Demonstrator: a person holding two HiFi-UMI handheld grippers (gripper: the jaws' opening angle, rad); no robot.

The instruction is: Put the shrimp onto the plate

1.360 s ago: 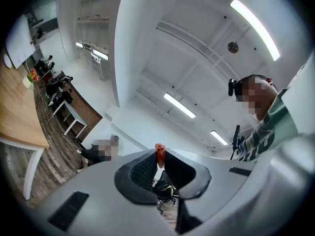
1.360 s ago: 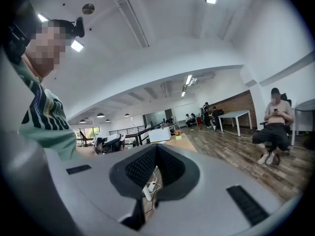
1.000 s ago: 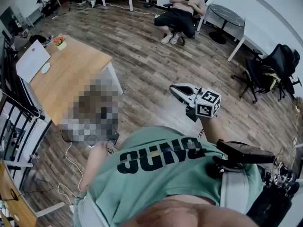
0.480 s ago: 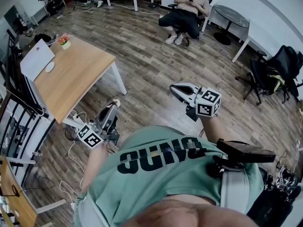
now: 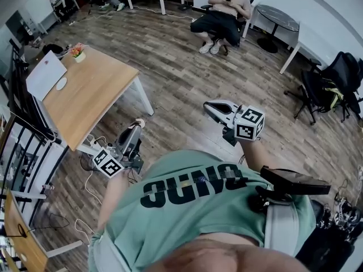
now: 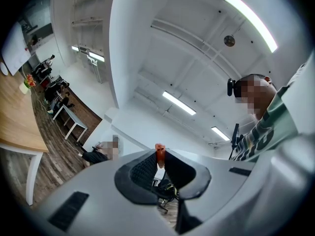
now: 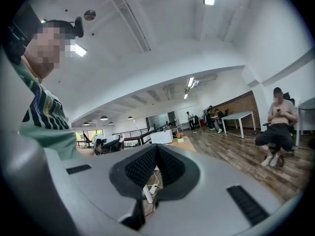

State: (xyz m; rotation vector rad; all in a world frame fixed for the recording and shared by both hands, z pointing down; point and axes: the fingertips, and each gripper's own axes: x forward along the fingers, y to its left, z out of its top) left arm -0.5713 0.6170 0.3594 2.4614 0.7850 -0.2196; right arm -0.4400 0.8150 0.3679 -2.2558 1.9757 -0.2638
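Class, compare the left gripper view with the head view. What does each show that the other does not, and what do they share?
Only the left gripper view: a small orange shrimp pinched at the tips of the left tool, and ceiling lights overhead.
Only the head view: the right tool and the left tool's marker cube.
Both: the wooden table, its flower pot, the plank floor and a seated person.

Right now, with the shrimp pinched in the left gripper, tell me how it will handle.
The shrimp looks small and probably light: only an orange nub shows in the left gripper. Pinched at the very jaw tips, it may slip if jolted. It seems fairly stiff, not drooping.
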